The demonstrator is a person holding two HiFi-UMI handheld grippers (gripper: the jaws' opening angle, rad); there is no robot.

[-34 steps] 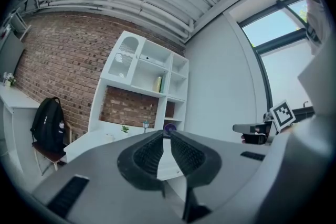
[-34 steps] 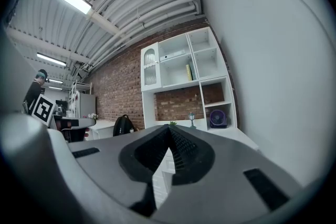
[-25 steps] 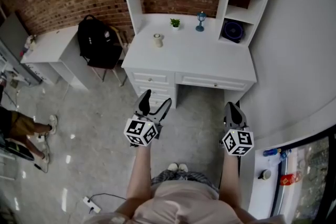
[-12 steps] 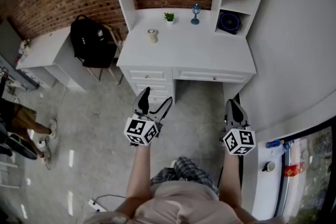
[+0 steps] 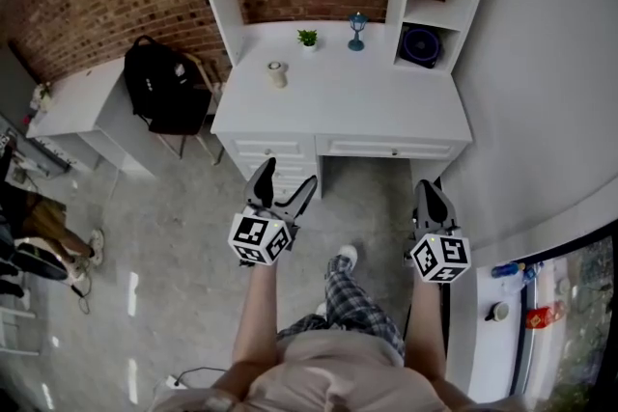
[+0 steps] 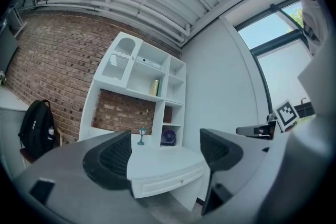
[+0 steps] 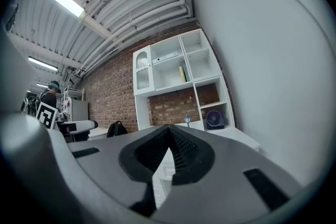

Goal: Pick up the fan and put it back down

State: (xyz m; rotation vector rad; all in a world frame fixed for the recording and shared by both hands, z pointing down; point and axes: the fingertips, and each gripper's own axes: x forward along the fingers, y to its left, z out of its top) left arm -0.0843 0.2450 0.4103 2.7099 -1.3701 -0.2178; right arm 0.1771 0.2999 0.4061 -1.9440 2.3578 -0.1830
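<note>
The fan [image 5: 421, 46] is small, round and dark purple. It stands in the lower right cubby of the white hutch, and shows far off in the left gripper view [image 6: 168, 136] and the right gripper view [image 7: 214, 119]. My left gripper [image 5: 286, 178] hangs over the floor in front of the desk drawers, well short of the fan. It is open, with nothing between its pads [image 6: 113, 157]. My right gripper [image 5: 428, 190] is level beside it near the right wall, shut and empty [image 7: 169, 131].
On the white desk [image 5: 338, 106] stand a cup [image 5: 277, 72], a small plant [image 5: 307, 38] and a blue lamp figurine [image 5: 357, 29]. A black backpack [image 5: 159, 90] sits on a chair to the left, beside another white desk [image 5: 77, 106]. A wall closes the right side.
The person has stepped toward the desk; a checked trouser leg and a shoe now show below the grippers. Both grippers came forward with the step, still one open and one shut.
</note>
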